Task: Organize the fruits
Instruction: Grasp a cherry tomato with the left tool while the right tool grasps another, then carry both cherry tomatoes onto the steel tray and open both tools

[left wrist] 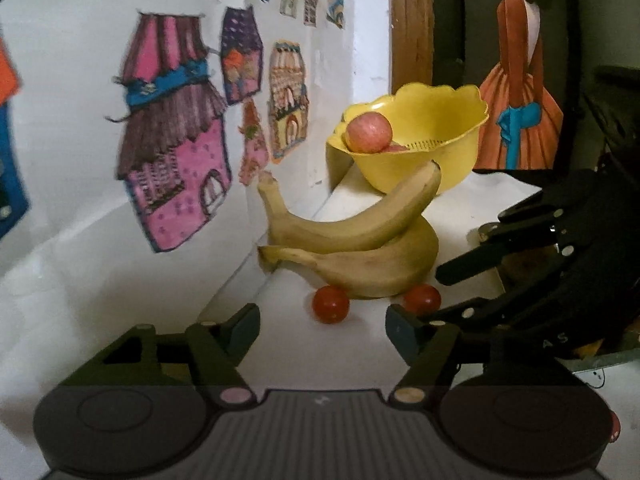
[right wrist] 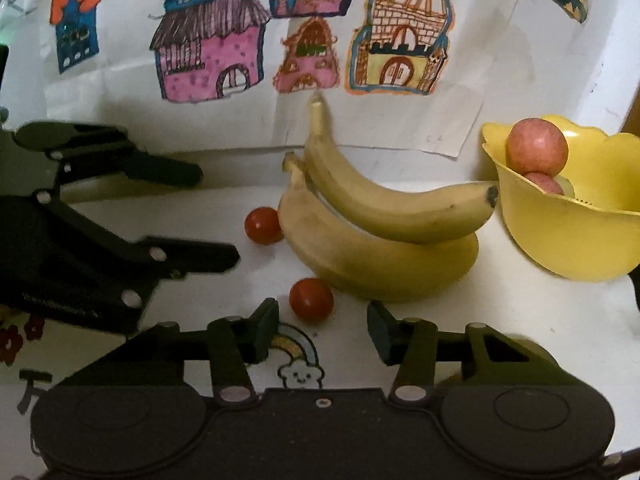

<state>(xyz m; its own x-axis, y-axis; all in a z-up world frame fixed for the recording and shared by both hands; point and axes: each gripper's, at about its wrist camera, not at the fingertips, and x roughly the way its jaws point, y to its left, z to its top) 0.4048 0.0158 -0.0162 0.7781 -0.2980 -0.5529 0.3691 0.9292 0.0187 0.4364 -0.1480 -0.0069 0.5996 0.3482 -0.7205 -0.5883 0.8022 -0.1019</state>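
Left wrist view: left hand-held gripper gapes wide, empty; two bananas at twelve o'clock, yellow bowl beyond. Right wrist view: right hand-held gripper wide, empty; tomato at twelve o'clock on tabletop.

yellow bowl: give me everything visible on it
The yellow plastic bowl with a scalloped rim looks like a colander: small drain holes show low on its inner wall. It stands upright on the white table, near the wall with the drawings. It holds two pink-red apples, one stacked on the other, the upper rising above the rim. The upper yellow banana has its dark tip at the bowl's outer wall, seemingly touching. Neither claw touches the bowl.
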